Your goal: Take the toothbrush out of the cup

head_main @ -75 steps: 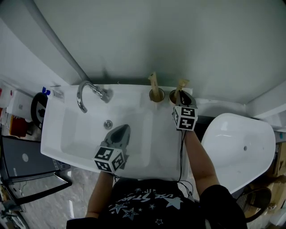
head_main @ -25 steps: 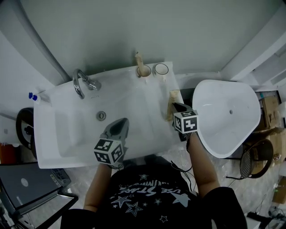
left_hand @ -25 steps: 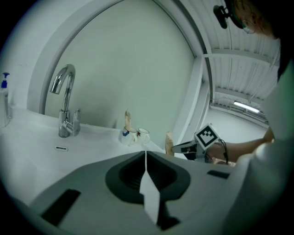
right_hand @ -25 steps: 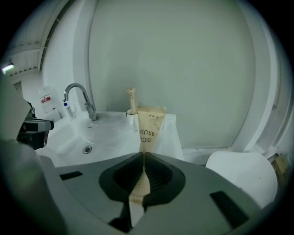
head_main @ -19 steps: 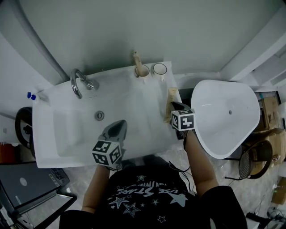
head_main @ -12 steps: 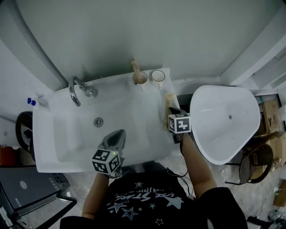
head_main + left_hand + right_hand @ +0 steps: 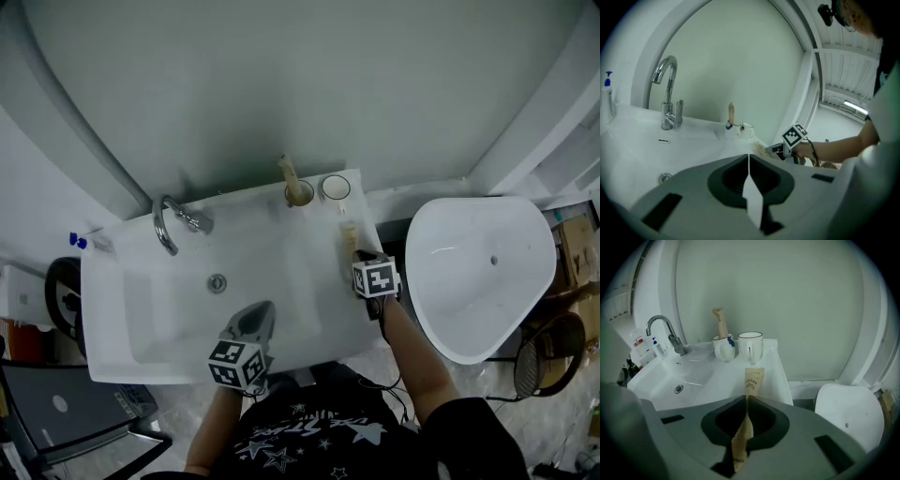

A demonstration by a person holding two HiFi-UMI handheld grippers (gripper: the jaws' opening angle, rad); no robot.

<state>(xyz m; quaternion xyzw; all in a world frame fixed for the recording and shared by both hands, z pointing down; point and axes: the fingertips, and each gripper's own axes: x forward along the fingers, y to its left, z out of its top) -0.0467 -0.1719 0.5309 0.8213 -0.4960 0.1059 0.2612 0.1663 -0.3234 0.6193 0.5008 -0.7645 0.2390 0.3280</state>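
Two white cups stand at the back rim of the sink. The left cup [image 7: 298, 194] [image 7: 724, 348] holds a tan wrapped toothbrush [image 7: 720, 322]; the right cup [image 7: 335, 187] [image 7: 750, 346] looks empty. My right gripper [image 7: 362, 257] [image 7: 746, 399] is shut on another toothbrush in a tan paper wrapper [image 7: 349, 238] [image 7: 753, 379], held over the sink's right ledge, well short of the cups. Its top sticks out past the jaws. My left gripper [image 7: 257, 317] [image 7: 749, 157] hovers shut over the basin's front, holding nothing that I can see.
The white sink [image 7: 131, 309] has a chrome faucet [image 7: 173, 220] [image 7: 661, 331] at back left and a drain [image 7: 217, 282]. A white toilet [image 7: 478, 272] stands right of the sink. A blue-capped bottle [image 7: 80, 242] sits at the far left. A pale wall lies behind.
Three seconds ago my right gripper was at the right cup; it has since drawn back with the wrapped toothbrush over the sink's right ledge. The left gripper stayed over the basin.
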